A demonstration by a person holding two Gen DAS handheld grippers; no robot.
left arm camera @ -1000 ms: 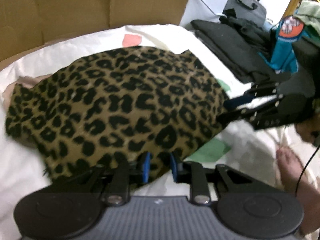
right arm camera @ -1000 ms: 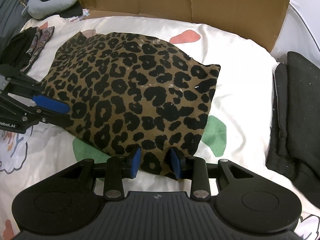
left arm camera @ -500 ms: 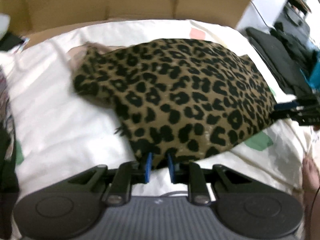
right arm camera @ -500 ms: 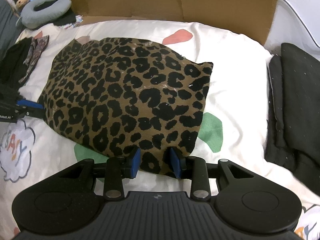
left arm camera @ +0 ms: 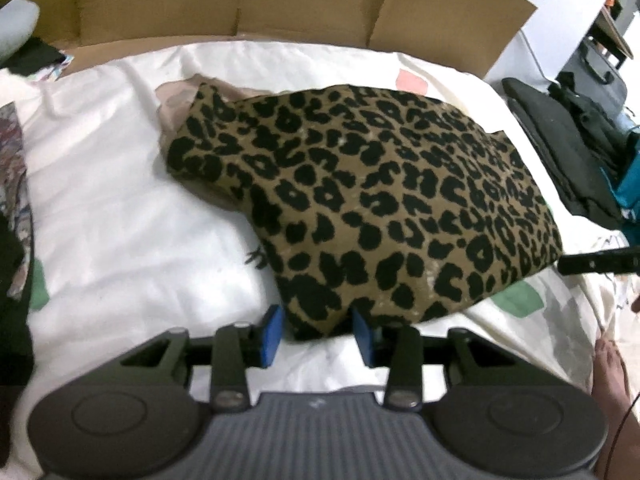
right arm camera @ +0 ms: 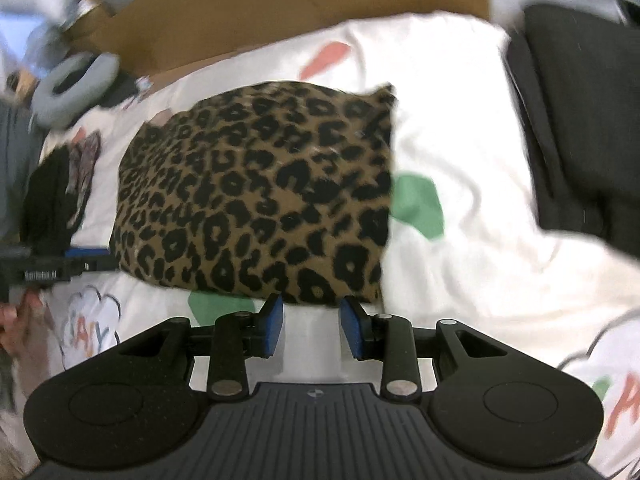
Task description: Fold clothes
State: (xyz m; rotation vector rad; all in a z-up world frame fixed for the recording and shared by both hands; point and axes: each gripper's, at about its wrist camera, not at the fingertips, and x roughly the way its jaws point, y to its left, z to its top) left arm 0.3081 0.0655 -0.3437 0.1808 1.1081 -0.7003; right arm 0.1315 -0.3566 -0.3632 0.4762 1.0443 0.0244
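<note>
the leopard garment lies as a compact, doubled-over bundle in the middle of a white printed sheet, one pale inner layer peeking out at its far left corner. the left gripper has its 2 blue pads spread, straddling the near corner of the cloth without pinching it. the right gripper is likewise spread and holds nothing, its tips just short of the bundle's near edge; that view is blurred.

judged from this alone, the scene fits either a fold just laid down and let go, or a fresh grasp being lined up on the near hem for another fold. either way, good work here means keeping both tools level with each other at the same edge, taking all layers together so the bundle does not splay, and leaving the edges square. the knit looks thick and limp, so a shallow bite may slip off.

the sheet is soft and wrinkled, with green, pink and cartoon prints, and will give under pressure. a cardboard wall stands behind it. dark folded clothes sit to the right, dark and patterned cloth to the left, with a grey neck pillow beyond. a bare foot shows at the bed's near edge.
</note>
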